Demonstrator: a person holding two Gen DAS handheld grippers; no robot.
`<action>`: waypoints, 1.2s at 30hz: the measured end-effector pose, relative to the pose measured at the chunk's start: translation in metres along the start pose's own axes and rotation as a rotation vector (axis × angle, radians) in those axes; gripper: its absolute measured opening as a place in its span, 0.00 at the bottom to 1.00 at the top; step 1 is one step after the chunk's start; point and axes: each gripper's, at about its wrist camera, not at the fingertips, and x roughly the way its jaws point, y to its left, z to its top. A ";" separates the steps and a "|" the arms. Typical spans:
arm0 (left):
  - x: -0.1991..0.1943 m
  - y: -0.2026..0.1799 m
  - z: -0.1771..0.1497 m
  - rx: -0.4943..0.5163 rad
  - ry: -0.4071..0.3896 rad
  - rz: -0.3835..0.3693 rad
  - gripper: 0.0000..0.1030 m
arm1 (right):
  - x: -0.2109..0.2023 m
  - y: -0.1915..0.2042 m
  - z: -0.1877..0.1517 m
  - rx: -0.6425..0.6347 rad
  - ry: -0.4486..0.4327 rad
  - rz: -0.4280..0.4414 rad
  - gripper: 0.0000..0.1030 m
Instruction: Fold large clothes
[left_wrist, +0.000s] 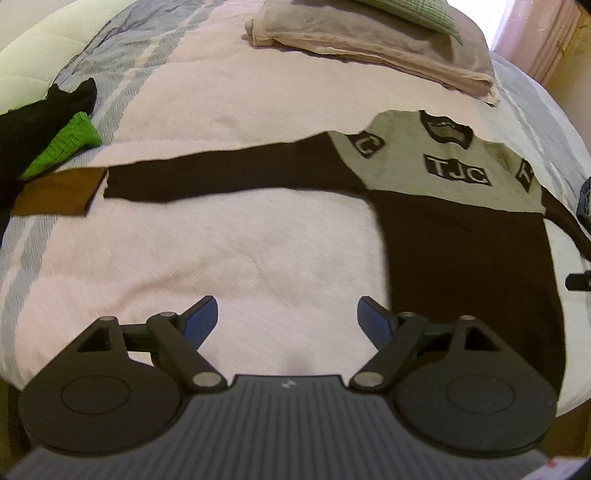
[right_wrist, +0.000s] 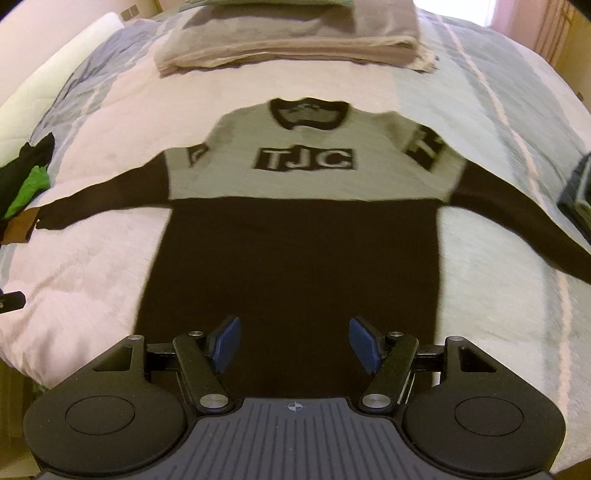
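On bed (right_wrist: 498, 258) — sweater (right_wrist: 295, 240) spread flat; folded blanket (right_wrist: 288, 40) beyond.

A: The sweater (right_wrist: 291, 236) is showing a grey chest panel over a dark brown body and sleeves, with pale "TJC" lettering in a dark box.

B: And the bedspread (left_wrist: 229, 240) is showing pale pink beside blue-grey stripes. A bright green knit (left_wrist: 64, 144) is sitting against something black.
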 end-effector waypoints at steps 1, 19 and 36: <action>0.005 0.015 0.005 0.010 0.002 -0.009 0.77 | 0.004 0.015 0.004 0.000 -0.007 0.003 0.61; 0.093 0.269 0.101 0.238 -0.022 0.029 0.77 | 0.172 0.392 0.053 -0.721 -0.185 0.238 0.49; 0.137 0.337 0.108 0.154 -0.010 0.032 0.77 | 0.292 0.500 0.060 -1.037 -0.299 0.252 0.02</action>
